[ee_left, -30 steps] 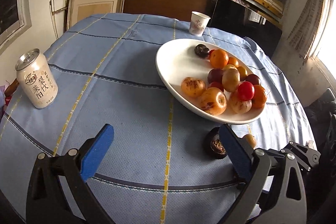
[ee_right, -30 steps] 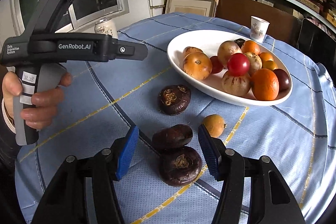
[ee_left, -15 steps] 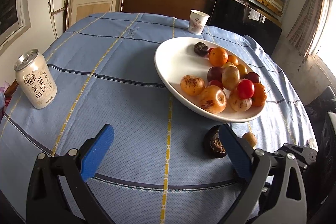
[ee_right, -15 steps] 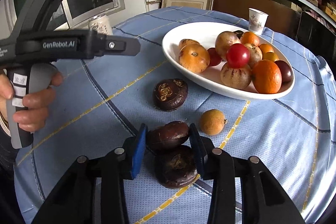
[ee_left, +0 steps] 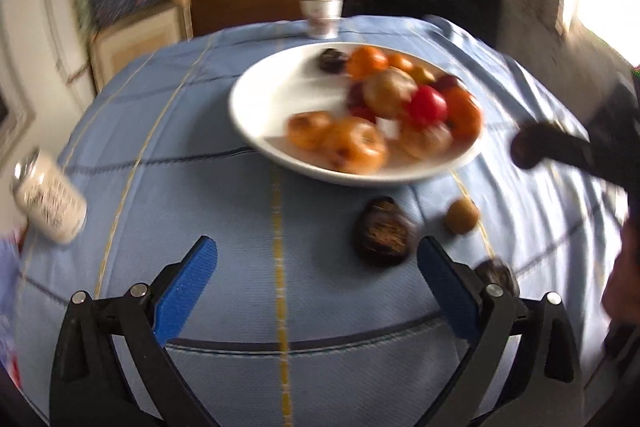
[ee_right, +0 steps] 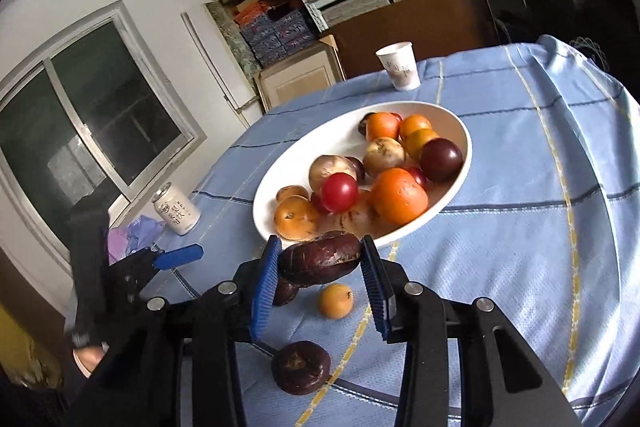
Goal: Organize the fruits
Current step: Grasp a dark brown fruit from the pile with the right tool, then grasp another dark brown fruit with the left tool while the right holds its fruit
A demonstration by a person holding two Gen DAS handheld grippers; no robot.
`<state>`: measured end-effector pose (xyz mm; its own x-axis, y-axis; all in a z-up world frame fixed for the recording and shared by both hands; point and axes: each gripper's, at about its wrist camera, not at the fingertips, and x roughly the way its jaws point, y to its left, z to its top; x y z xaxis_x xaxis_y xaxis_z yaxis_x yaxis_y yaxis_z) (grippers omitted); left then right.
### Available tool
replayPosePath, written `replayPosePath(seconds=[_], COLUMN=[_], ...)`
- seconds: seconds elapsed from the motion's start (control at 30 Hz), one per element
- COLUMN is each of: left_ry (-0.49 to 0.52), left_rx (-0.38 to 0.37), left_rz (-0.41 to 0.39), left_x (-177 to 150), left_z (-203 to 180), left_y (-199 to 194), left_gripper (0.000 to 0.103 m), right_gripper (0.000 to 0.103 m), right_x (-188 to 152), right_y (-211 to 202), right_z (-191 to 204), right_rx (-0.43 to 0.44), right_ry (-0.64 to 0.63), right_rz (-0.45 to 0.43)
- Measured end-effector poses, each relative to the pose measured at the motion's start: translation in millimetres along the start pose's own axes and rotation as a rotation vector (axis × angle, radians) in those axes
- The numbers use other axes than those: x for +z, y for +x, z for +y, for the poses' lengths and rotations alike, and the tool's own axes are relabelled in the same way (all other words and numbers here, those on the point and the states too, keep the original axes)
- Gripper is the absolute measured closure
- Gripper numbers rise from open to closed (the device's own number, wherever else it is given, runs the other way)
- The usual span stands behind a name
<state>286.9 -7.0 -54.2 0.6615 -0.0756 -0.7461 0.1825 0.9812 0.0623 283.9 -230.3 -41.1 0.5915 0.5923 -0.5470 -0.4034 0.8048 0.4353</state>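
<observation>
1. The right tongs [ee_right: 318, 269] are clamped on a dark fruit [ee_right: 320, 258], one blue pad pressed to each end. It sits low centre in the right wrist view, lifted off the surface [ee_right: 520, 227] and just short of the near rim of the plate [ee_right: 276, 183].
2. The fruit looks firm, with a smooth, slightly glossy skin and an oblong shape. Held by its two ends it could swivel or slip out if squeezed weakly; I judge it light, and probably bruisable if pinched hard.
3. The left tongs [ee_left: 316, 291] stand released and empty at the bottom of the blurred left wrist view.
4. Loose fruit left on the surface: a flat dark fruit [ee_right: 301, 367] at bottom centre, another dark one [ee_right: 286, 291] half hidden behind the left pad, and a small orange fruit [ee_right: 336, 301] just right of it.
5. The flat one is best taken across its narrower width; the orange one is round and likely to roll, so it wants a centred pinch.
6. The plate is crowded on its right half; the bare upper left is the safer landing spot.
</observation>
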Motion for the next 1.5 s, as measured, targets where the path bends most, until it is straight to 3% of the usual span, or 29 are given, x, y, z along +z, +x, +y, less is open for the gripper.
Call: replayPosePath(seconds=[0.13,0.2,0.33,0.53,0.73,1.0,1.3,1.5], left_ry=[0.097,0.106,0.083,0.049,0.031,0.017,-0.007,-0.084], left_rx=[-0.023,-0.046,-0.109,-0.162,-0.190,-0.215,-0.259,-0.223], left_rz=[-0.014,-0.002,0.069,0.062,0.091,0.088,-0.066,-0.161], left_x=[-4,-4,-2,7,7,7,17,67], left_z=[-22,-25,-23,-20,-17,-15,-7,15], left_y=[1,4,23,32,42,39,-2,1], left_gripper=[0.008,0.023,0.040,0.040,0.055,0.060,0.060,0.060], right_gripper=[0.062,0.062,0.062,0.062,0.062,0.062,0.062,0.062], right_x=[-1,-2,-3,-2,-2,-4,-6,18], right_y=[-2,-2,-1,-5,-6,-5,-2,12], right_z=[2,2,0,1,2,5,19,20], right_rx=[-0.026,-0.028,-0.034,-0.028,-0.032,-0.029,-0.030,-0.021], right_ry=[-0.022,-0.030,-0.023,-0.022,-0.023,-0.039,-0.119,-0.107], right_rz=[-0.009,-0.007,0.005,-0.003,0.000,0.007,-0.019,-0.109])
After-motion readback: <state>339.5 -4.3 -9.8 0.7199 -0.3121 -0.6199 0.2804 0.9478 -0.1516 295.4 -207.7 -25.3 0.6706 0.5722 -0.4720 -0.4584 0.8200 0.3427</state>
